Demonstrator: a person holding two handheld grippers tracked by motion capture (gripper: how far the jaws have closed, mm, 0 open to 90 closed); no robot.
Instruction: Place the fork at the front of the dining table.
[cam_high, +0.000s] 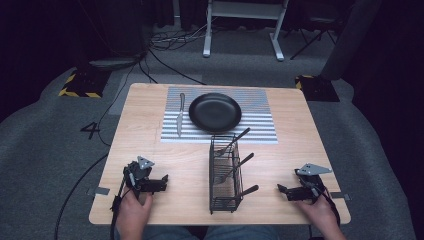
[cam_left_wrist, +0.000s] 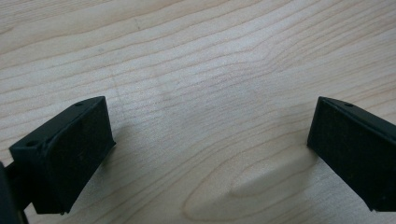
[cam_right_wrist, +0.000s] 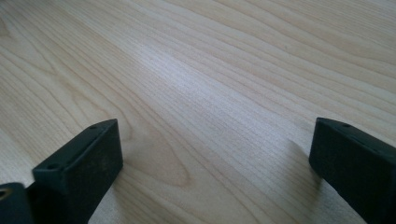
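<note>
A black plate lies on a striped placemat at the far middle of the wooden table. A knife lies on the mat left of the plate. A black wire caddy stands in front of the mat with several pieces of cutlery leaning out of it. My left gripper rests near the front left, held by a hand, open and empty. My right gripper rests near the front right, open and empty. Both gripper views look down at bare wood between wide-apart jaws.
Grey carpet surrounds the table. Cables and a white frame's legs stand beyond the far edge, with yellow-black marked bases at both far corners. Bare wood lies between each gripper and the caddy.
</note>
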